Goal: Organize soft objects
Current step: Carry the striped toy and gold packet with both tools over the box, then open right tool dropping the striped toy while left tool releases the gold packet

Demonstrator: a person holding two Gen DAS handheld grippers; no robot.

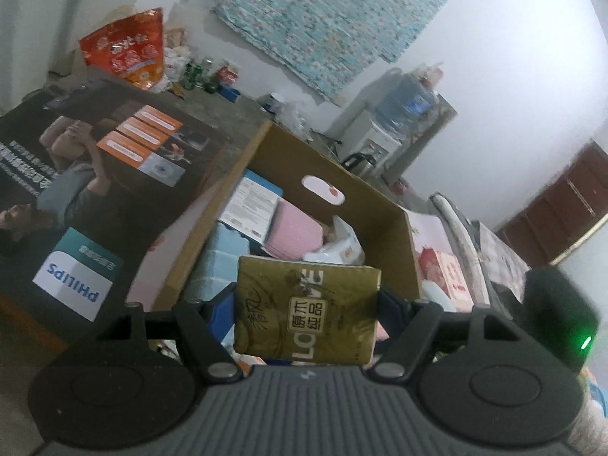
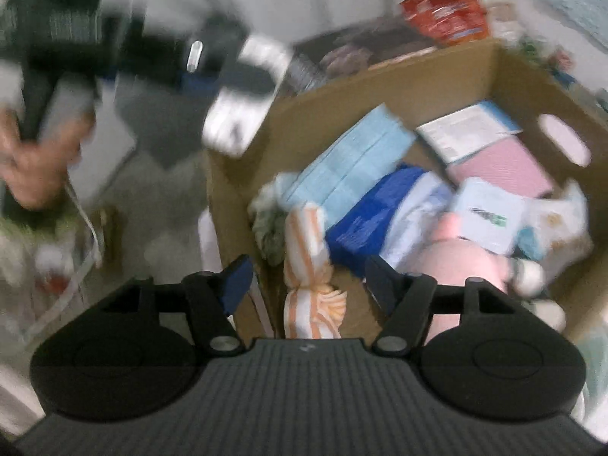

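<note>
The left gripper is clamped across the short sides of a gold tissue pack, one pad on each edge, holding it above the near rim of the cardboard box. The right gripper stands with its jaws apart and nothing pressed between them; an orange-striped cloth lies below the gap, seemingly draped at the box wall, though blur makes contact hard to judge.

The pack looks light and squashy under a slick film wrapper, so a grip across its narrow width, near the middle, should keep it from sliding or folding.

Inside the box lie a pale blue pack, a dark blue packet, a pink pad and a pink plush toy, leaving little free floor. A large printed carton stands just beside the box on the left gripper's side.
</note>
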